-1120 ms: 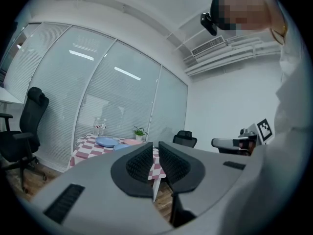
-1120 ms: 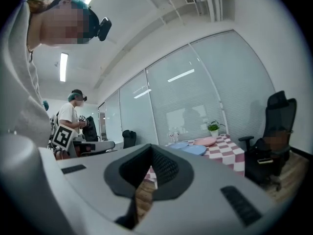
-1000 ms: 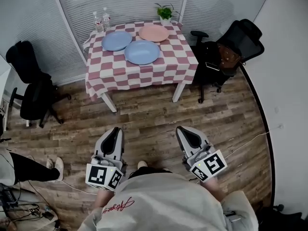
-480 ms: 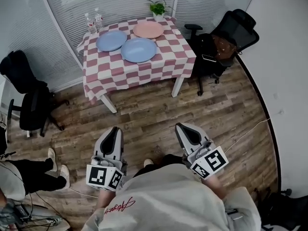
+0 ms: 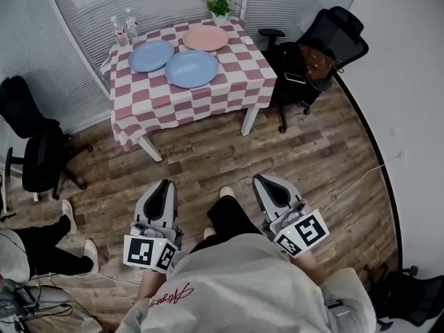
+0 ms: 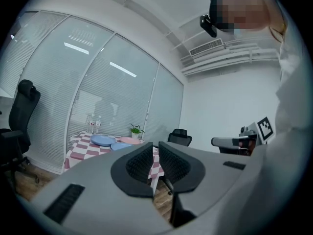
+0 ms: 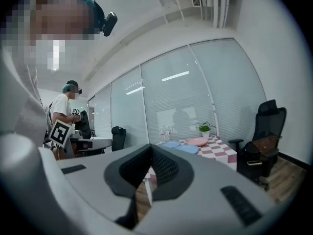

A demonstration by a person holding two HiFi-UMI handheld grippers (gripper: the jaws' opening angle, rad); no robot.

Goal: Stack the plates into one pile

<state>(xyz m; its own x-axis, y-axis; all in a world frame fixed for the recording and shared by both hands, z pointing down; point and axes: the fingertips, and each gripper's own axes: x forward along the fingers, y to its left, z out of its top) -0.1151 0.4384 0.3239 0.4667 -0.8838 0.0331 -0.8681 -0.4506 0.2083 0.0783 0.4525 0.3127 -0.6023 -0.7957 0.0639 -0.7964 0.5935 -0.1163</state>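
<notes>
Three plates lie apart on a table with a red-and-white checked cloth (image 5: 173,106) at the far end of the room: a blue plate (image 5: 151,55) at the left, a second blue plate (image 5: 191,69) nearer me, and a pink plate (image 5: 205,38) at the back. My left gripper (image 5: 164,186) and right gripper (image 5: 267,183) hang at waist height over the wood floor, well short of the table, both shut and empty. In the left gripper view the left gripper (image 6: 155,153) points at the blue plate (image 6: 102,140). In the right gripper view the pink plate (image 7: 197,141) shows beyond the right gripper (image 7: 150,155).
A potted plant (image 5: 218,7) and two water bottles (image 5: 121,28) stand at the table's back edge. One black office chair (image 5: 326,47) with a bag is right of the table, another (image 5: 31,144) left. A seated person's legs (image 5: 41,252) and cables lie at lower left.
The table has drifted left and up in the head view as I walk forward, and my leg now shows between the grippers. Both grippers stay shut at waist height.
</notes>
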